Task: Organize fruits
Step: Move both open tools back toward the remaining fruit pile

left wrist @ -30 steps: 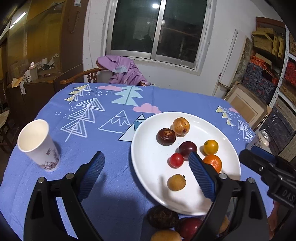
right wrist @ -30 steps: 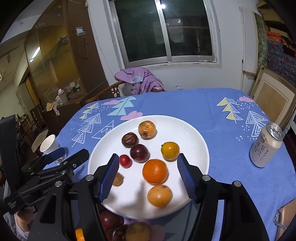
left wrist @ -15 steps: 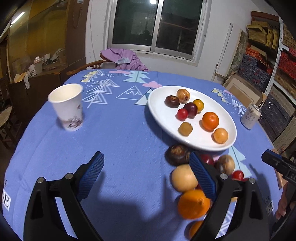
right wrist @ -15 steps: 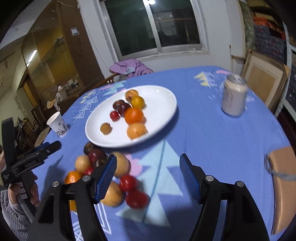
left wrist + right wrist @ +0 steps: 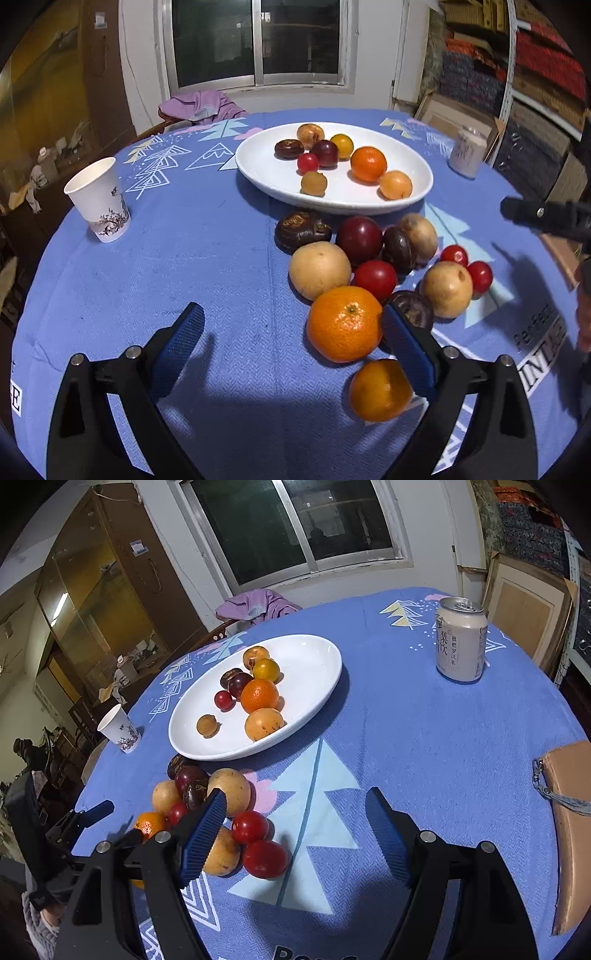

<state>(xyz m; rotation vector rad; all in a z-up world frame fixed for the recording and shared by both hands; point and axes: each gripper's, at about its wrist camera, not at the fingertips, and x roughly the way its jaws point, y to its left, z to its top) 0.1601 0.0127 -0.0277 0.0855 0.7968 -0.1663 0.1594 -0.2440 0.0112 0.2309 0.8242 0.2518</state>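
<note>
Both views now sit back over the loose fruit at the near side of the surface (image 5: 184,258); a second ago both looked closely down on the white plate (image 5: 258,173). The left tongs (image 5: 291,343) have just opened further and stand wide, nothing between the pads; the big orange (image 5: 344,324) lies just left of the right pad, not gripped. The right tongs (image 5: 295,830) have also just been opening, wide, over bare cloth right of the pile; a red tomato (image 5: 265,859) lies nearest. Judgement: the plate drop is done and a fresh pick is starting. Count on plate, centre top of the left view: seven pieces, one orange, one small red, two dark, three yellow-brown. Off plate, lower right of centre: about twelve, two orange, three small red, one dark-red plum, three dark brown, three tan. Also one paper cup (image 5: 99,201) at left, one can (image 5: 459,639) at upper right.
</note>
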